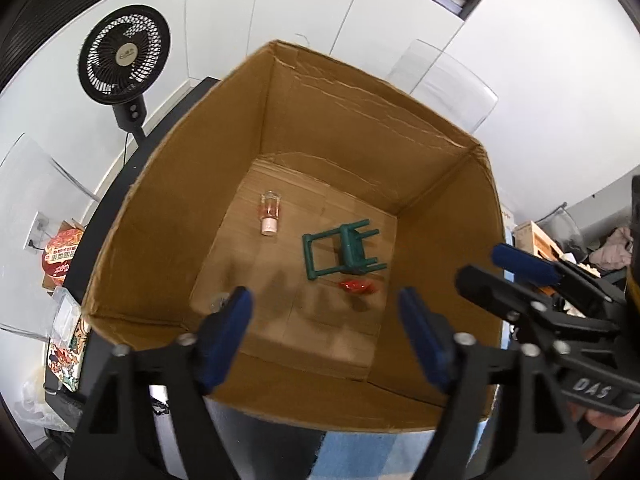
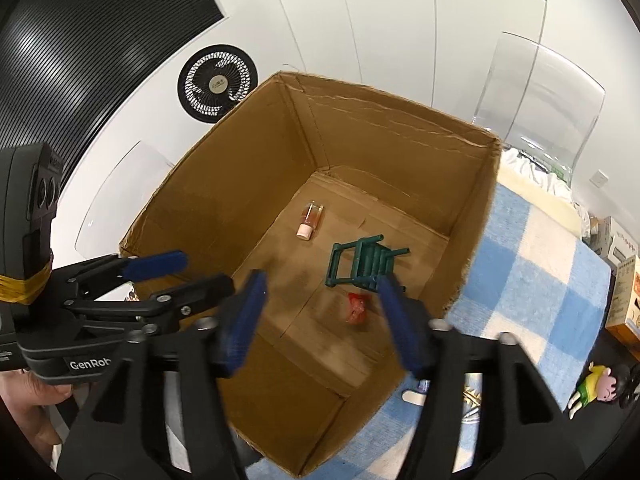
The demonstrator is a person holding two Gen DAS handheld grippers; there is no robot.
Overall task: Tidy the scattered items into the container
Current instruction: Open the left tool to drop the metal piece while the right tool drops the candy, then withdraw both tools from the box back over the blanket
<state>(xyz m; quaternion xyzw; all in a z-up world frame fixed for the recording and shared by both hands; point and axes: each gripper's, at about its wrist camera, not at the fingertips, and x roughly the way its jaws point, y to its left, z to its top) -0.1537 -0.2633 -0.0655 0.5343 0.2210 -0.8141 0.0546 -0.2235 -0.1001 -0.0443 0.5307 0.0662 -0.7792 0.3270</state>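
An open cardboard box (image 1: 192, 168) (image 2: 472, 216) stands below both grippers. On its floor lie a green toy chair (image 1: 348, 250) (image 2: 366, 266) on its side, a small bottle of pink liquid (image 1: 271, 216) (image 2: 310, 220) and a red wrapped item (image 1: 358, 286) (image 2: 356, 308). My left gripper (image 1: 324, 304) (image 2: 208, 270) hangs over the box's near-left part, open, with nothing between its blue pads. Beside it, my right gripper (image 2: 322, 284) (image 1: 480, 264) is also open and holds nothing. Both point down into the box.
The box stands on a blue and white checked cloth (image 2: 532, 288). A small doll figure (image 2: 596, 388) lies at the right, near cartons (image 2: 624, 292). A black fan (image 1: 124, 54) and a clear chair (image 2: 540, 96) stand behind. A red bowl (image 1: 60, 256) sits at the left.
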